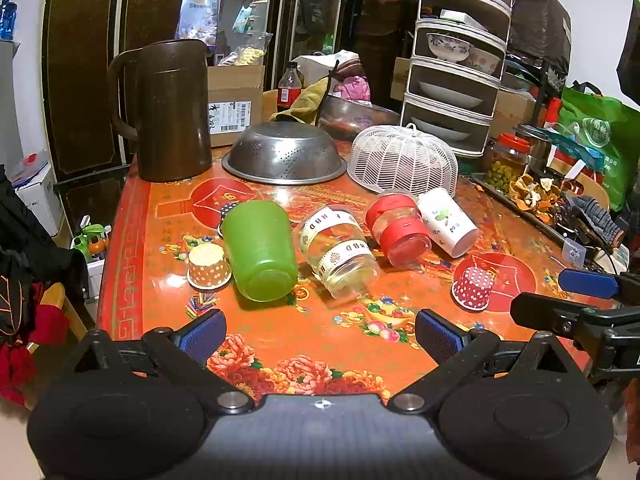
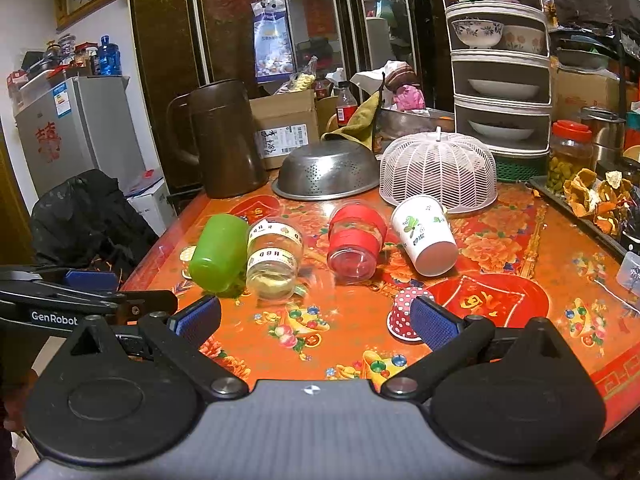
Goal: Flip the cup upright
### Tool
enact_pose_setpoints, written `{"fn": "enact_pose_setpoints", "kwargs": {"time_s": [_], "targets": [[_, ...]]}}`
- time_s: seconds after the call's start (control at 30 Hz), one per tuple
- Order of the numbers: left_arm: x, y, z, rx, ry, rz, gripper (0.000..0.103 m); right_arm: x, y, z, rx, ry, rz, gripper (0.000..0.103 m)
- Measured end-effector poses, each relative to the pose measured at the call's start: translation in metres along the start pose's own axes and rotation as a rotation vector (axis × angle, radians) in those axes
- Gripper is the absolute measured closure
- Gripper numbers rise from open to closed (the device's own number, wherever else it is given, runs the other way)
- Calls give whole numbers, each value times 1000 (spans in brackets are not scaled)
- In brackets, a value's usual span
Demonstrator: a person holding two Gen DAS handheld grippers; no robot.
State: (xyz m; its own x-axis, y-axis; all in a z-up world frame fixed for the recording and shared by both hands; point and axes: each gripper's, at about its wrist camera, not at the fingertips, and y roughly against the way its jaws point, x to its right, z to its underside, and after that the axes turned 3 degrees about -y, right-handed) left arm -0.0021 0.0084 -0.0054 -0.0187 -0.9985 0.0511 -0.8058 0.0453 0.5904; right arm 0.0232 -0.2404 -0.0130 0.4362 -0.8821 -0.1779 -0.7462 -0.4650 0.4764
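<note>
Several cups lie on their sides on the red flowered table (image 1: 280,332): a green plastic cup (image 1: 258,250) (image 2: 219,252), a clear glass with "HBD" tape (image 1: 340,252) (image 2: 274,258), a clear glass with red bands (image 1: 398,228) (image 2: 356,240) and a white paper cup (image 1: 448,220) (image 2: 424,234). A red dotted paper cup (image 1: 474,286) (image 2: 404,312) and an orange dotted one (image 1: 208,266) stand upside down. My left gripper (image 1: 320,336) is open and empty, short of the cups. My right gripper (image 2: 316,320) is open and empty, its right finger beside the red dotted cup.
Behind the cups stand a brown jug (image 1: 172,112), an upturned steel colander (image 1: 284,154) and a white mesh food cover (image 1: 402,160). A tiered dish rack (image 1: 456,60) and a jar (image 1: 506,158) are at the right, with a tray of peels (image 1: 532,196).
</note>
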Motion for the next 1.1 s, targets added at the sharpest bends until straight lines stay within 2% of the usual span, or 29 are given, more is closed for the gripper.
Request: {"fn": "enact_pose_setpoints", "kwargs": {"time_s": [1.1], "targets": [[2,2,0,-4,8,5,2,4,6,1,-1,-21,-12,1]]}}
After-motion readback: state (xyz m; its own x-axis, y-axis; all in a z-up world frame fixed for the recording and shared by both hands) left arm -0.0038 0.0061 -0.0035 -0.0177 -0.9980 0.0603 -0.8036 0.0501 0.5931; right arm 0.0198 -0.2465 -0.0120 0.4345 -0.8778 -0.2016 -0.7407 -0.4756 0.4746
